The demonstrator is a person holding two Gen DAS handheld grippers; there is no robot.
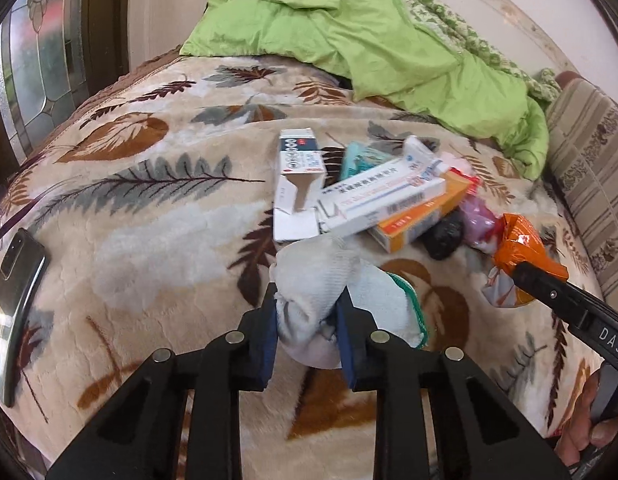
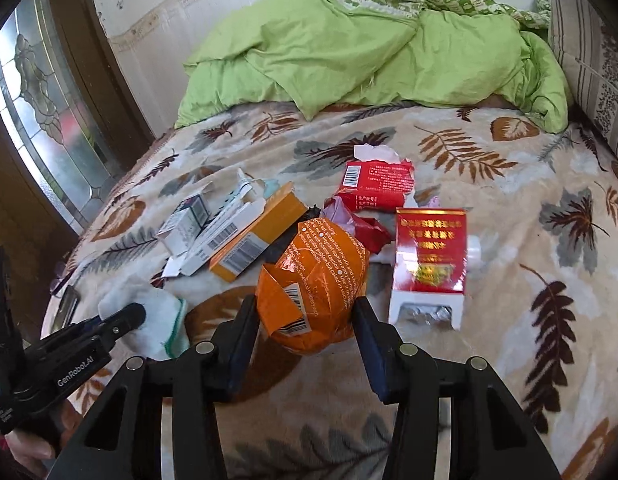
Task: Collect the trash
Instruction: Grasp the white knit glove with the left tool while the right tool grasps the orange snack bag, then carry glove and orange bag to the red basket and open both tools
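The left gripper (image 1: 307, 334) is clenched on a crumpled white cloth (image 1: 329, 280) with a green edge, the blue pads pressed into its folds low against the leaf-patterned blanket (image 1: 149, 240). The right gripper (image 2: 305, 332) is set around a crushed orange packet (image 2: 317, 280); the left pad is seen against the foil, while contact on the right side cannot be made out, so whether the packet is truly grasped cannot be told.

Beyond the cloth, a pile of boxes is spread on the blanket: a white box (image 1: 383, 200) lying across an orange box (image 1: 423, 216), an opened blue-and-white carton (image 1: 299, 172), and a black wad (image 1: 443, 240). In the right wrist view, a red carton (image 2: 429, 256) is stood just beside the packet and a torn red pack (image 2: 377, 184) lies behind it. A phone (image 1: 15, 308) is lying near the bed edge, well apart from the trash.

Slippage is the likeliest fault: the cloth is held by a loose fold and could be pulled free when lifted. The slick foil could be squeezed out sideways, and the red carton could be knocked over. The blanket pile could also be snagged by low pads.
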